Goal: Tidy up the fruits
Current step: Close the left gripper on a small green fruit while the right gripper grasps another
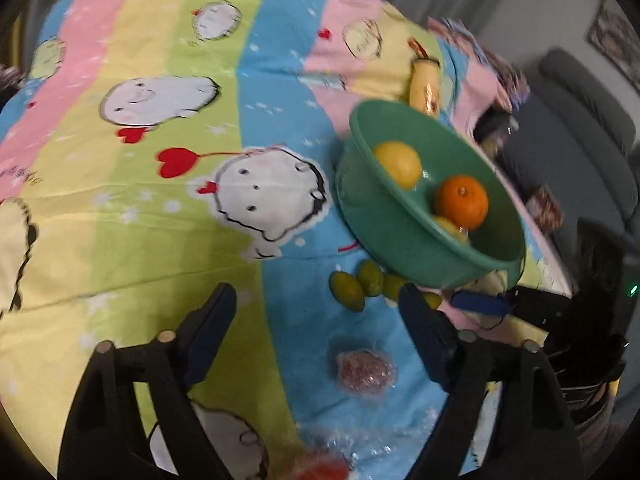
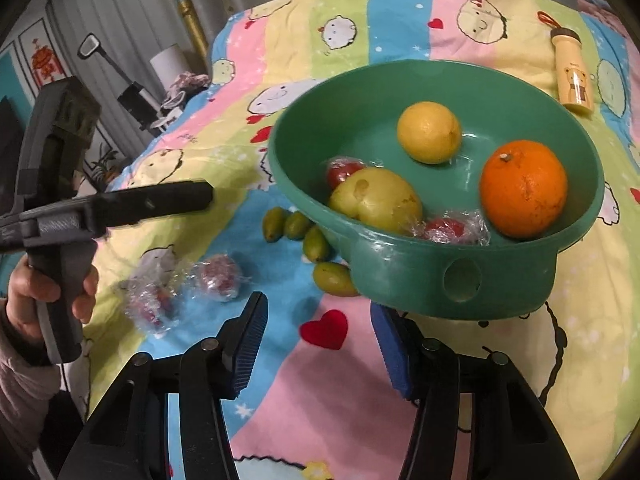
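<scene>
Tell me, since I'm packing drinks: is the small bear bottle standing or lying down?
Lying down: the bear bottle rests on its side on the tablecloth, beyond the green bowl.

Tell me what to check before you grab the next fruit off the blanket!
1. Left gripper open and empty: ok, jaws wide apart, nothing between them.
2. Right gripper open and empty: ok.
3. Fruit left outside: not ok, four small green fruits lie beside the green bowl, and two plastic-wrapped red fruits lie further off on the cartoon blanket.
4. Room in the bowl: ok, the lemon, orange and yellow-green fruit leave bare floor.
5. Nearest target for the left gripper: ok, a wrapped red fruit lies between its fingers.
6. Bowl steady: cannot tell.
</scene>
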